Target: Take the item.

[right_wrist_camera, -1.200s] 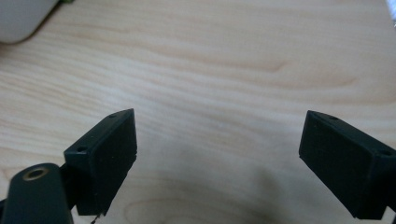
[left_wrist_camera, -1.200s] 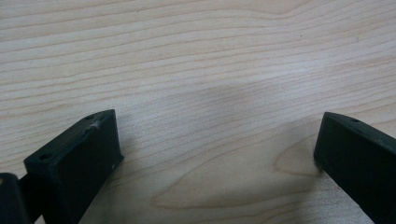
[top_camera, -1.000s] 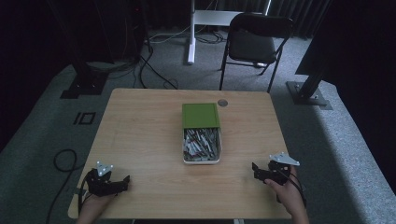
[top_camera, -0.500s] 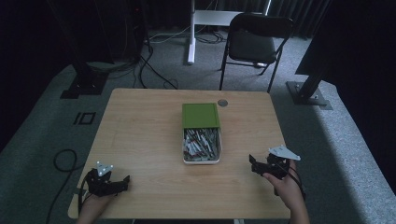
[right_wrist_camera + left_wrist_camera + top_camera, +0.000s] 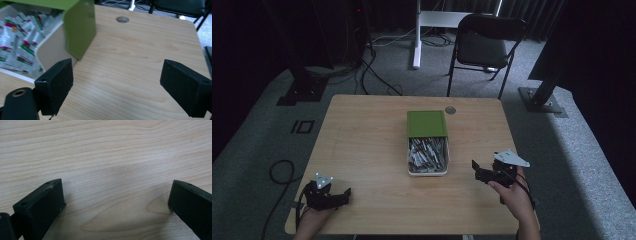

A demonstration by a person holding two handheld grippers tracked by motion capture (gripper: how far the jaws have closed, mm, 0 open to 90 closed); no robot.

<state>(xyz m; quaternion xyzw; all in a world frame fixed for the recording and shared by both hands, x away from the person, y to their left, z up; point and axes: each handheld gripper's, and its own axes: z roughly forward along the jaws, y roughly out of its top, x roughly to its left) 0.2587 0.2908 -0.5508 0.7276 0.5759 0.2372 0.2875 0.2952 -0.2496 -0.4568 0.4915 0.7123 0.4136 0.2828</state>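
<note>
A white box point(image 5: 427, 172) with a green lid point(image 5: 426, 123) slid halfway back sits in the middle of the wooden table point(image 5: 362, 140). Inside lie several small white sachets point(image 5: 427, 153) with red and green print. In the right gripper view the box wall point(image 5: 51, 51), the green lid point(image 5: 80, 27) and the sachets point(image 5: 17, 42) lie close at the left. My right gripper point(image 5: 476, 172) is open just right of the box. My left gripper point(image 5: 343, 194) rests open near the front left corner, with bare wood between its jaws point(image 5: 117, 202).
A round cable hole point(image 5: 450, 110) is in the table behind the box, also seen as a hole point(image 5: 122, 19) in the right gripper view. A black folding chair point(image 5: 482, 47) and a white stand point(image 5: 417, 35) are on the carpet beyond. Cables point(image 5: 279, 172) trail at the left.
My right gripper has shifted left and slightly forward toward the box. The left gripper has stayed where it was.
</note>
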